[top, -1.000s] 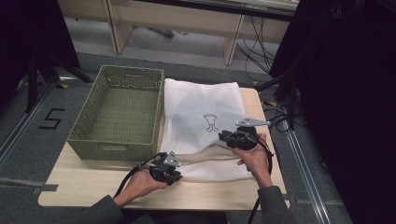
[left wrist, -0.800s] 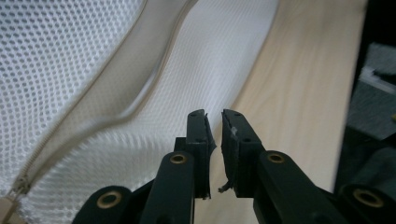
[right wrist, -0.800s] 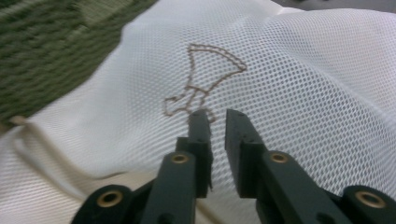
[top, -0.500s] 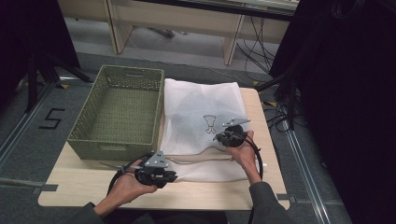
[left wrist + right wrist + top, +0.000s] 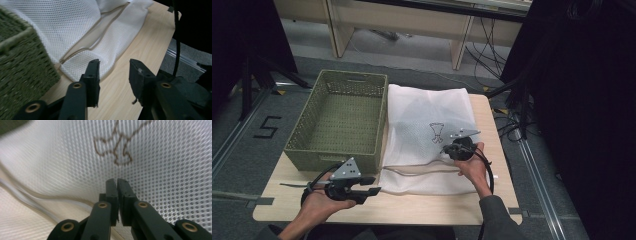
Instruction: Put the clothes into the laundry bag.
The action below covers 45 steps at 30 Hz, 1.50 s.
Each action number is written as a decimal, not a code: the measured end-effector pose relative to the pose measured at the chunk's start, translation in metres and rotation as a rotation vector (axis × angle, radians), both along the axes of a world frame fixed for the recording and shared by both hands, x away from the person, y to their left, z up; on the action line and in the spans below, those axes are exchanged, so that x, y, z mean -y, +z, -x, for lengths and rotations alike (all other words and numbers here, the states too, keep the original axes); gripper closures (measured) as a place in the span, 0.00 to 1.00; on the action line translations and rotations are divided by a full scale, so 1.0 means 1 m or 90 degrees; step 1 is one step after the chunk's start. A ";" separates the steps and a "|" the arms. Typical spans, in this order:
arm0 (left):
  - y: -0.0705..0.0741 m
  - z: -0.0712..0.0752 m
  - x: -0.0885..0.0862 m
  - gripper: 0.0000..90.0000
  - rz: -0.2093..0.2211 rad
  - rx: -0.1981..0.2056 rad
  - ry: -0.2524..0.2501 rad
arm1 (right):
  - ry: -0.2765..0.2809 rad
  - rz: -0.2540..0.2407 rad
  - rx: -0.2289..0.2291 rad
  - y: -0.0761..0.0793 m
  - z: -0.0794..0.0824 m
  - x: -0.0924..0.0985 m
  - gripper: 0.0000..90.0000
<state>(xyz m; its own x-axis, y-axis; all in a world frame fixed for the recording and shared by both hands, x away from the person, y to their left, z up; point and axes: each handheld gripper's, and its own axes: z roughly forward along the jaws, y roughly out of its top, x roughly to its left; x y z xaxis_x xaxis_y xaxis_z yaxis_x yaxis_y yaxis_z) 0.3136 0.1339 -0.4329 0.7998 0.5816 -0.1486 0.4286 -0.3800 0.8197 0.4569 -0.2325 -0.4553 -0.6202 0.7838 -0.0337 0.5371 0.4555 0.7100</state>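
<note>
A white mesh bag (image 5: 427,115) with a brown logo (image 5: 437,131) lies flat on the wooden table (image 5: 422,205). My right gripper (image 5: 447,149) rests on the bag just below the logo. In the right gripper view the right gripper (image 5: 117,180) is shut over the mesh (image 5: 162,170); I cannot tell if fabric is pinched. My left gripper (image 5: 373,184) hovers near the front edge, left of the bag's near corner. Its jaws have just been opening, and in the left gripper view the left gripper (image 5: 113,65) stands apart with nothing between. The bag's beige seam (image 5: 100,32) runs ahead of it.
A green woven basket (image 5: 337,155) stands at the table's left, close beside the bag and just beyond my left gripper; its wall (image 5: 20,62) fills the left of the left gripper view. Black cables trail from both grippers. Floor rails run past the table's right edge.
My left gripper has drawn back leftward from the bag's near corner and its jaws have parted. The right gripper shifted a little left onto the bag, then stayed.
</note>
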 end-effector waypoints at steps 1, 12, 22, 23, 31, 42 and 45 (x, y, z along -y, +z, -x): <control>0.000 0.000 -0.002 0.61 0.001 0.002 0.002 | 0.011 0.004 -0.005 0.006 0.003 0.002 0.95; -0.005 0.001 -0.022 0.43 -0.008 0.006 0.051 | 0.008 -0.078 0.046 0.029 0.028 0.001 0.57; -0.010 0.001 -0.036 0.38 -0.021 0.021 0.068 | 0.026 -0.105 0.059 0.030 0.046 0.000 0.47; -0.010 0.002 -0.035 0.38 -0.015 0.015 0.075 | 0.026 -0.105 0.059 0.030 0.046 0.000 0.47; -0.015 0.001 -0.043 0.35 -0.051 0.016 0.062 | 0.025 -0.108 0.032 0.028 0.058 -0.003 0.40; -0.017 0.003 -0.052 0.32 -0.047 0.022 0.070 | 0.024 -0.099 0.022 0.022 0.077 -0.006 0.29; -0.017 0.005 -0.053 0.30 -0.040 0.022 0.077 | 0.033 -0.092 0.027 0.020 0.082 -0.005 0.29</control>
